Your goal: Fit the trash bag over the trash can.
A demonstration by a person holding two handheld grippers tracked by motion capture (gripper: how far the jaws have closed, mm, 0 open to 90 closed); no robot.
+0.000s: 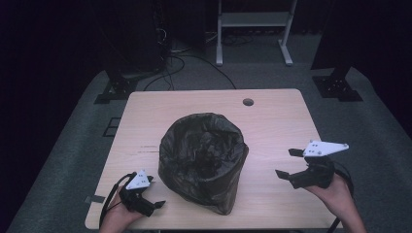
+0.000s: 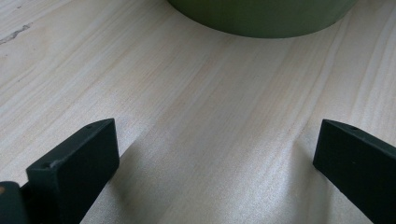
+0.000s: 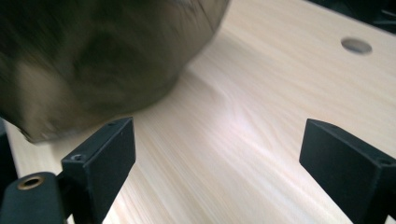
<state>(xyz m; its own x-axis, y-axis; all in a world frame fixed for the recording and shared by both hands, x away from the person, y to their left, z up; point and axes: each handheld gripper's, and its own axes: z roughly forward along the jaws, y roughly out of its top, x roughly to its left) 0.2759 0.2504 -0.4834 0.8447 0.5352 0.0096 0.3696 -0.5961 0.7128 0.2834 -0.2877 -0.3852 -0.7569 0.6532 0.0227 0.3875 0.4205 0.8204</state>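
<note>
The fingers [image 2: 74,163] of both grippers stand wide apart over the bench [image 1: 272,121], so each of the 2 should close in from its own side and pinch the black bag's [image 1: 204,155] rim at mid-bench, not the bin wall [image 2: 266,18].

High view above the table [image 1: 145,107]; both gripper views low, close, sharing its wood.

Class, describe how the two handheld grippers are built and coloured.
Each gripper, left and right, is a black body with two flat, blocky black jaws. A pale grey three-cornered plate with small dark dots sits on top. A black cable trails from each. No sleeves are visible.
</note>
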